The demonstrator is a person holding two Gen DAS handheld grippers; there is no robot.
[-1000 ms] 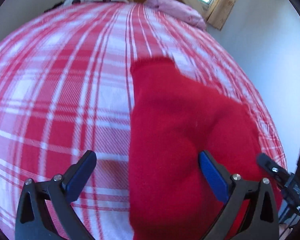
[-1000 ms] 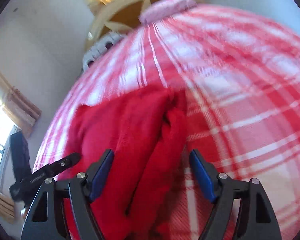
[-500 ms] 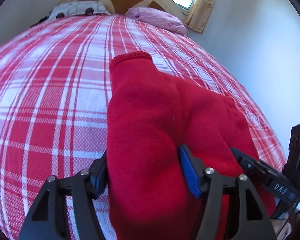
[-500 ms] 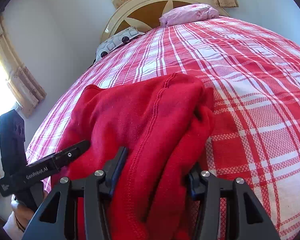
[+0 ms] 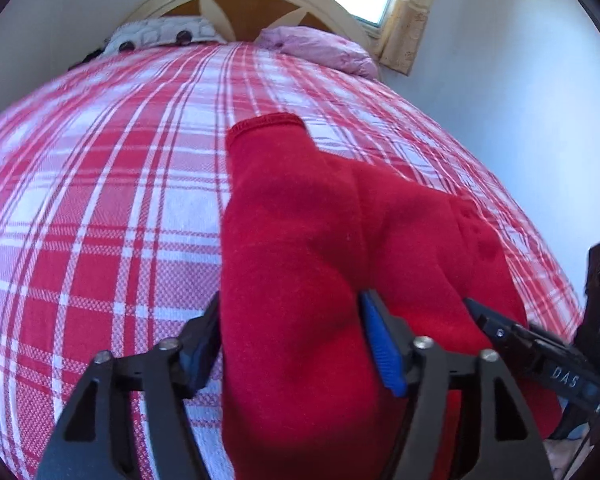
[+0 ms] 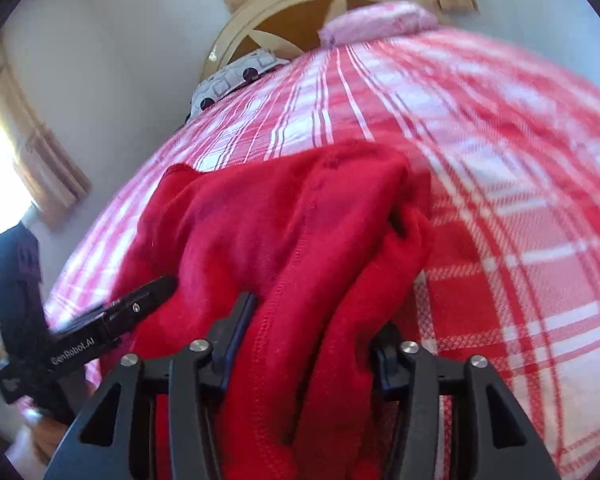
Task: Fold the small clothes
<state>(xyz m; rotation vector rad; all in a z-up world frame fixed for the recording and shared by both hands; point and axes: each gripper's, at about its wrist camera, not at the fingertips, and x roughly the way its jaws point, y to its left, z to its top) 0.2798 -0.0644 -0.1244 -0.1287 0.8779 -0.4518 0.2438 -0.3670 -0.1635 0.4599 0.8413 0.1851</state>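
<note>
A small red knit garment (image 5: 320, 240) lies on the red-and-white plaid bedspread (image 5: 100, 200), with one sleeve cuff (image 5: 266, 124) pointing toward the headboard. My left gripper (image 5: 292, 344) is shut on the garment's near left edge. My right gripper (image 6: 308, 336) is shut on the garment's near right edge (image 6: 300, 264), where the cloth bunches in folds. Each gripper shows in the other's view: the right gripper (image 5: 540, 348) at the right of the left wrist view, the left gripper (image 6: 100, 328) at the left of the right wrist view.
A pink pillow (image 5: 320, 46) and a white patterned pillow (image 5: 160, 34) lie against the cream and wood headboard (image 5: 252, 4). Windows with curtains (image 5: 404, 16) are behind the bed and on the side wall (image 6: 16, 160). A white wall (image 5: 520, 100) runs close along the bed's right side.
Both grippers went from open around the red garment's near edge to shut on it. The views have tilted up toward the headboard and the cloth now rises between the fingers.
</note>
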